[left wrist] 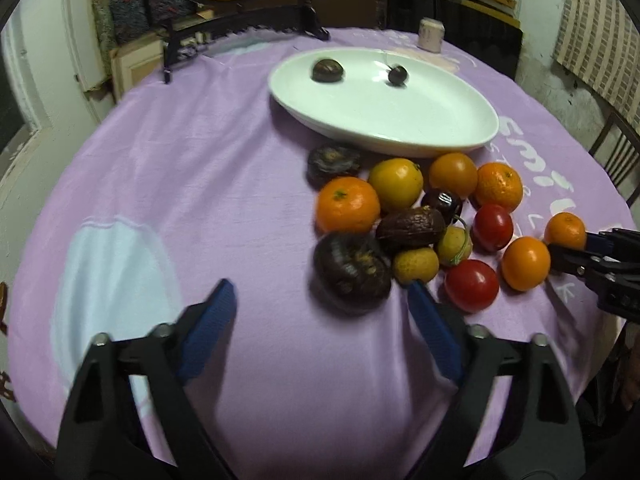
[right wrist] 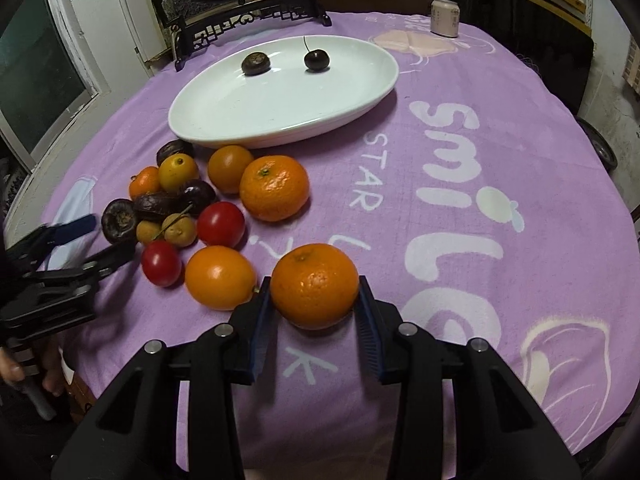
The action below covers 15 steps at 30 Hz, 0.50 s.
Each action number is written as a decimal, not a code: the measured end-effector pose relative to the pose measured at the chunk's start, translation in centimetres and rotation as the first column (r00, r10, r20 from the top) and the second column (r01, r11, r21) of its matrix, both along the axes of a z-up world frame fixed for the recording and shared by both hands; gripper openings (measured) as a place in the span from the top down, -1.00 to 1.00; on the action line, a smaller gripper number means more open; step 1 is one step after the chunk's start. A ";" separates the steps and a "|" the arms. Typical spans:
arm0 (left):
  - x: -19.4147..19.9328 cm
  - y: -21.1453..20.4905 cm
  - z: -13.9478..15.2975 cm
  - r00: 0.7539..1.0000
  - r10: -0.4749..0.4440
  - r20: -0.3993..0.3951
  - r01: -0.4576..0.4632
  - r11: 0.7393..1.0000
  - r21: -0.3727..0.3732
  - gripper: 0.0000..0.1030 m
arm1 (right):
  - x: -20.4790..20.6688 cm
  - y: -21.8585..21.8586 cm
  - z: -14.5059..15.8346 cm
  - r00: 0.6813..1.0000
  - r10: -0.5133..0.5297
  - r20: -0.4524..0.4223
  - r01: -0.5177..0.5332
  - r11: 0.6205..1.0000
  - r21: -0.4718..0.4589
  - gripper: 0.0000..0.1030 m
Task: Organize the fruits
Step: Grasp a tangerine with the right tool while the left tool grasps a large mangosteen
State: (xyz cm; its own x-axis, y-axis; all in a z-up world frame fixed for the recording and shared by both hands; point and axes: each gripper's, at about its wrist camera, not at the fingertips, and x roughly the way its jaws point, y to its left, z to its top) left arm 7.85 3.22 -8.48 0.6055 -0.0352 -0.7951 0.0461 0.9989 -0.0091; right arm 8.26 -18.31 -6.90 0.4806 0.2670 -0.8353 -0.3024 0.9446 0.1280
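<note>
My right gripper (right wrist: 314,282) is shut on a mandarin (right wrist: 315,286) that rests on the purple cloth; both blue pads touch its sides. The same mandarin (left wrist: 565,231) shows at the right edge of the left wrist view. My left gripper (left wrist: 320,286) stands open, low over the cloth, with a wrinkled dark fruit (left wrist: 352,272) just beyond its tips and neither pad touching it. Around that fruit lies a cluster of oranges, red tomatoes (left wrist: 472,285), small yellow fruits and more dark fruits. The white oval plate (left wrist: 440,128) behind them holds a dark round fruit (left wrist: 328,70) and a cherry (left wrist: 397,75).
A black carved stand (right wrist: 248,20) with a round picture sits at the table's far edge. A pale can (right wrist: 445,18) stands at the back right. An orange (right wrist: 220,277) lies right beside my right gripper's left finger. A hand (right wrist: 24,364) shows at lower left.
</note>
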 end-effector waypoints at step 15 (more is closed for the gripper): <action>-2.1 -0.1 3.3 0.996 -0.048 0.069 0.056 0.992 -0.114 0.23 | -1.2 0.4 1.1 0.999 0.029 0.027 -0.029 0.999 0.030 0.21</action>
